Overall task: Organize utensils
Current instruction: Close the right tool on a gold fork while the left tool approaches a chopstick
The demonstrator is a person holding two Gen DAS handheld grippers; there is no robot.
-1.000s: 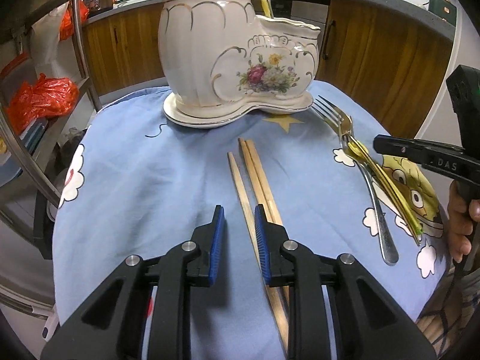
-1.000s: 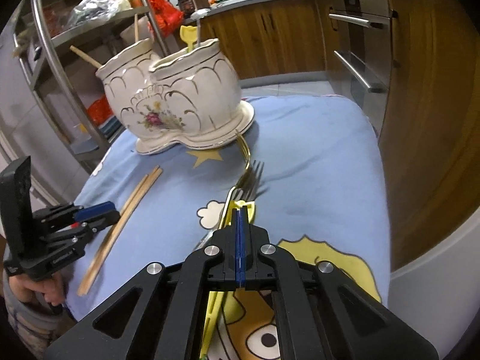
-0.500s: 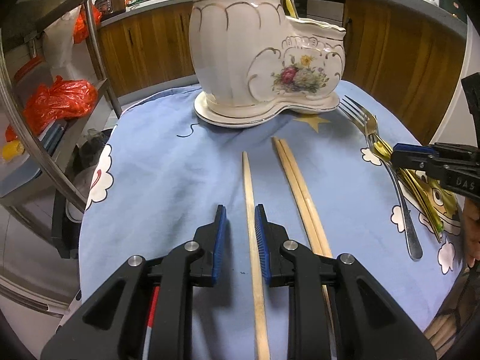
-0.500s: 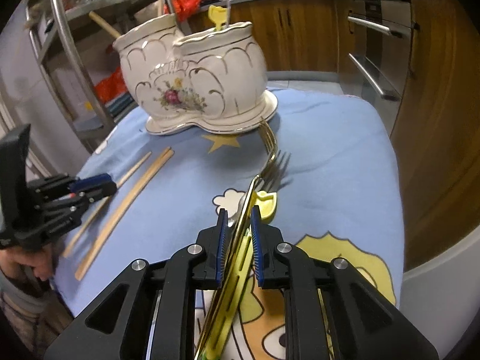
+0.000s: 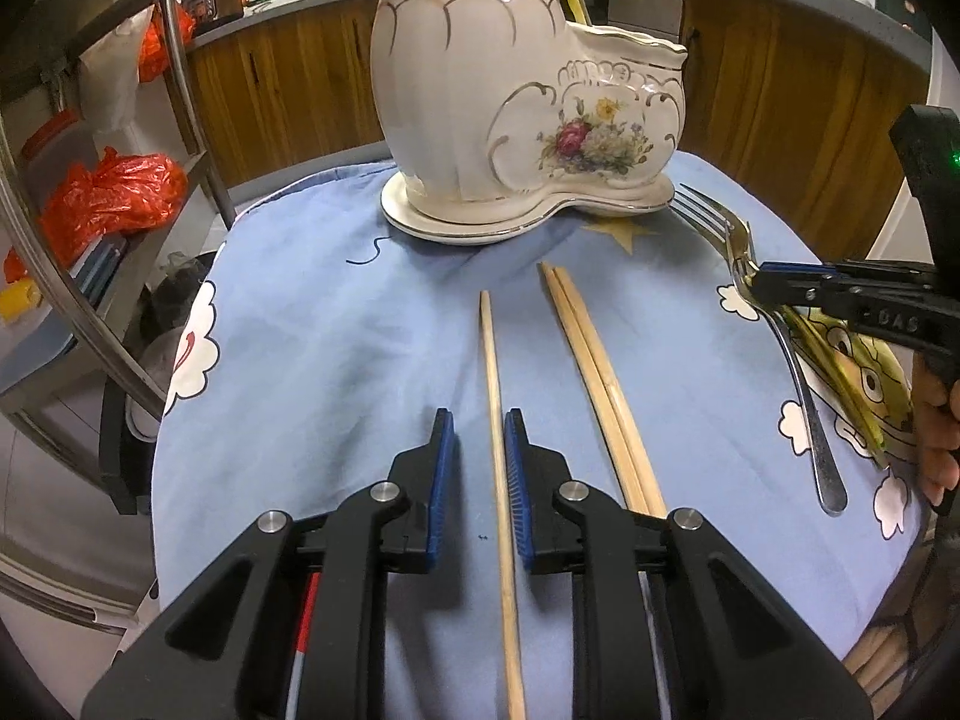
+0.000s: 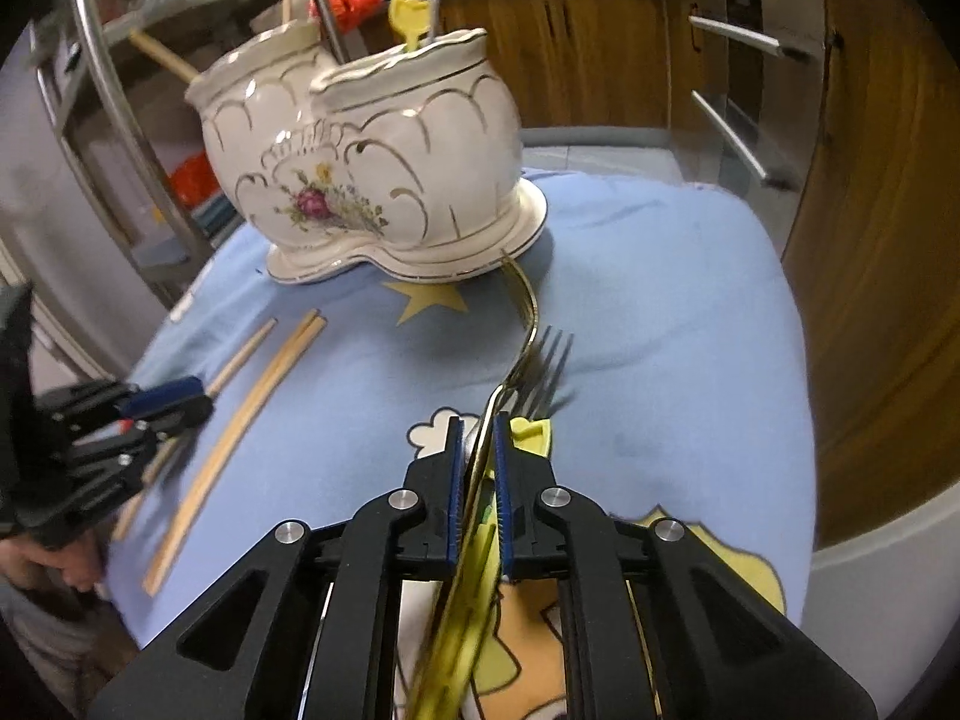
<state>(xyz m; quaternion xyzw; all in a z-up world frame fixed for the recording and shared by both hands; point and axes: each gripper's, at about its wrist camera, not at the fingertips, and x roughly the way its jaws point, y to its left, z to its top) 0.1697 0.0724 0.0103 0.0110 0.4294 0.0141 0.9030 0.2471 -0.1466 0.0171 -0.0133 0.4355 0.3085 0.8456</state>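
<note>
A single wooden chopstick (image 5: 495, 396) lies on the blue cloth between the pads of my left gripper (image 5: 477, 426), whose jaws are closing with a small gap still on the left side. A pair of chopsticks (image 5: 600, 384) lies just right of it. My right gripper (image 6: 479, 426) is closing on the gold fork (image 6: 531, 312), which stands on edge, its handle wedged slantwise between the pads. A silver fork (image 5: 804, 396) and a yellow-handled utensil (image 6: 534, 435) lie under it. The flowered ceramic holder (image 5: 516, 108) stands at the far side.
The round table's cloth (image 5: 312, 324) drops off near the left and right edges. A metal rack (image 5: 180, 90) with red bags stands at left, wooden cabinets (image 6: 870, 240) behind and right. A yellow utensil (image 6: 408, 18) sticks out of the holder.
My left gripper shifted so that the single chopstick now runs between its pads. My right gripper, shut above the forks a second ago, opened, came down around the gold fork's handle and narrowed on it.
</note>
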